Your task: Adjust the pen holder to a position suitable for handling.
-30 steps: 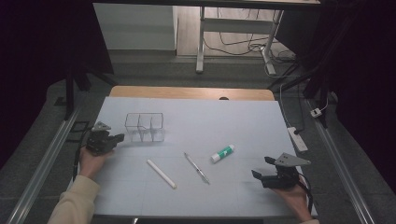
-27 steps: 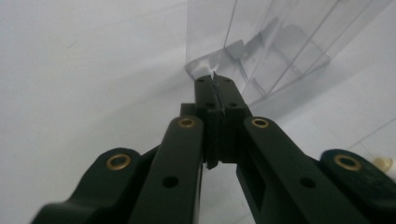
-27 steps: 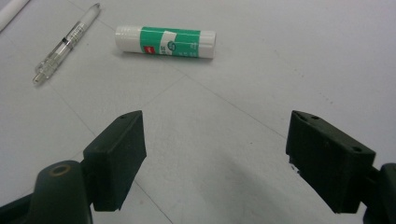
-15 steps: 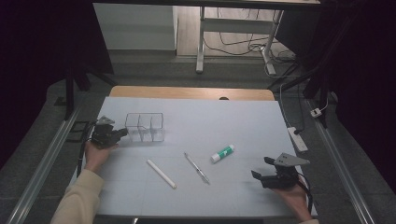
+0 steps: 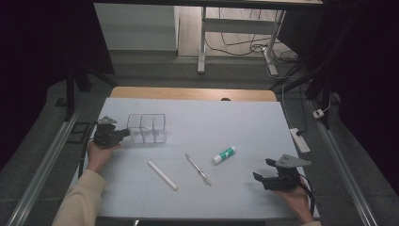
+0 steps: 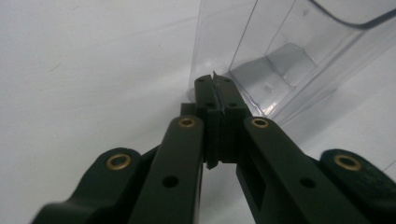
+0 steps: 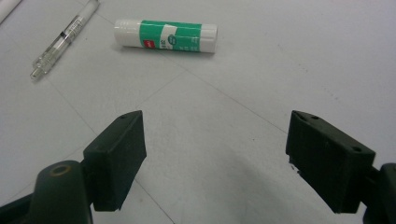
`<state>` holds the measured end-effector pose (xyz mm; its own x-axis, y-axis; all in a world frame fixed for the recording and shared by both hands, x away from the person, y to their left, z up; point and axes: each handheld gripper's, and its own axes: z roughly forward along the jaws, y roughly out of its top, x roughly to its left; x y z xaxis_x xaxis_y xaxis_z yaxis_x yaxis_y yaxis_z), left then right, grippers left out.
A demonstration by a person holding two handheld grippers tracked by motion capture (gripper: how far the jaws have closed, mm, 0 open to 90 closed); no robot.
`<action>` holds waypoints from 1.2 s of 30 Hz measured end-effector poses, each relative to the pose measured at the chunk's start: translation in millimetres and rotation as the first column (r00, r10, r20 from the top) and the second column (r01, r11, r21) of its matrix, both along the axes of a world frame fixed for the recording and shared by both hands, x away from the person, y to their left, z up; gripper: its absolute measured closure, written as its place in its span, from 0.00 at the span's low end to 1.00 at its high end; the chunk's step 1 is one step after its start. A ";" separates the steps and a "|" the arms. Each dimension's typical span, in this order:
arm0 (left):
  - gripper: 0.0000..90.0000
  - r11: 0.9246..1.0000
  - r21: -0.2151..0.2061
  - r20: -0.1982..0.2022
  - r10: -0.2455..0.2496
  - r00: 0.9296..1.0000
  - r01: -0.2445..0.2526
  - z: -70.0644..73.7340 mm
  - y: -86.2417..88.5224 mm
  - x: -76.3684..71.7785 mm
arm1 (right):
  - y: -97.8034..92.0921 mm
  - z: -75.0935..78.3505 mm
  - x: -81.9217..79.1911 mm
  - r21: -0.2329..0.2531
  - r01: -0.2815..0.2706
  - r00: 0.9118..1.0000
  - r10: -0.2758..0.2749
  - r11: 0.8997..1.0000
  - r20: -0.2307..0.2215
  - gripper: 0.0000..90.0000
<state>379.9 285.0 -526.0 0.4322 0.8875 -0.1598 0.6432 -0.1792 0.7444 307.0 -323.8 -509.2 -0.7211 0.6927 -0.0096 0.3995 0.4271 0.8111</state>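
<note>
A clear plastic organiser (image 5: 147,128) with three compartments stands on the white table top (image 5: 226,122), left of middle. My left gripper (image 5: 125,133) is shut, and its tips sit against the organiser's left end. In the left gripper view, the closed jaws of the left gripper (image 6: 214,83) meet the organiser (image 6: 280,60) low at a corner. My right gripper (image 5: 262,169) is open near the front right. A green-and-white glue stick (image 5: 224,154) lies ahead of it, and nothing is between the jaws of the right gripper (image 7: 215,154) and the glue stick (image 7: 166,35).
A clear pen (image 5: 197,169) and a white stick (image 5: 163,175) lie at the table's front middle; the pen (image 7: 63,39) is left of the glue stick. A power strip (image 5: 300,140) lies off the right edge. Metal rails run along both sides.
My left gripper has moved forward and right until its tips reached the organiser's left end. The organiser, the loose items and the right gripper have stayed put.
</note>
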 end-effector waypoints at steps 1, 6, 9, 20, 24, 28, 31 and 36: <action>0.99 1.000 0.001 0.000 -0.002 1.000 0.002 0.1 -1.1 0.5 | 0.1 -0.1 0.0 -0.001 0.001 1.000 -0.001 1.000 0.000 0.22; 0.99 1.000 0.009 -0.001 -0.016 1.000 0.016 0.7 -7.1 3.7 | 0.7 -0.5 0.0 -0.005 -0.001 1.000 0.001 1.000 0.001 0.22; 0.99 1.000 0.008 -0.002 -0.018 1.000 0.018 0.9 -9.5 5.0 | 0.5 -0.4 0.0 -0.002 -0.002 1.000 0.002 1.000 0.001 0.22; 0.99 0.999 0.013 -0.001 -0.034 0.999 0.034 1.3 -20.2 10.1 | 1.0 -0.7 -0.1 -0.014 -0.005 1.000 0.005 1.000 0.009 0.22; 0.99 0.999 0.014 -0.002 -0.040 0.999 0.040 1.7 -23.5 11.2 | 1.2 -0.7 -0.3 -0.018 -0.004 1.000 0.004 1.000 0.015 0.22; 0.99 0.999 0.014 0.002 -0.046 0.999 0.046 2.4 -25.8 12.1 | 0.9 -0.6 -0.3 -0.019 -0.002 1.000 0.002 1.000 0.017 0.22; 0.99 0.999 0.015 0.003 -0.050 0.999 0.050 2.8 -28.2 12.8 | 1.0 -0.7 -0.4 -0.023 0.001 1.000 -0.001 1.000 0.017 0.22; 0.99 0.998 0.013 0.001 -0.059 0.998 0.059 3.2 -33.5 14.5 | 1.3 -0.9 -0.3 -0.024 0.000 1.000 0.000 1.000 0.017 0.22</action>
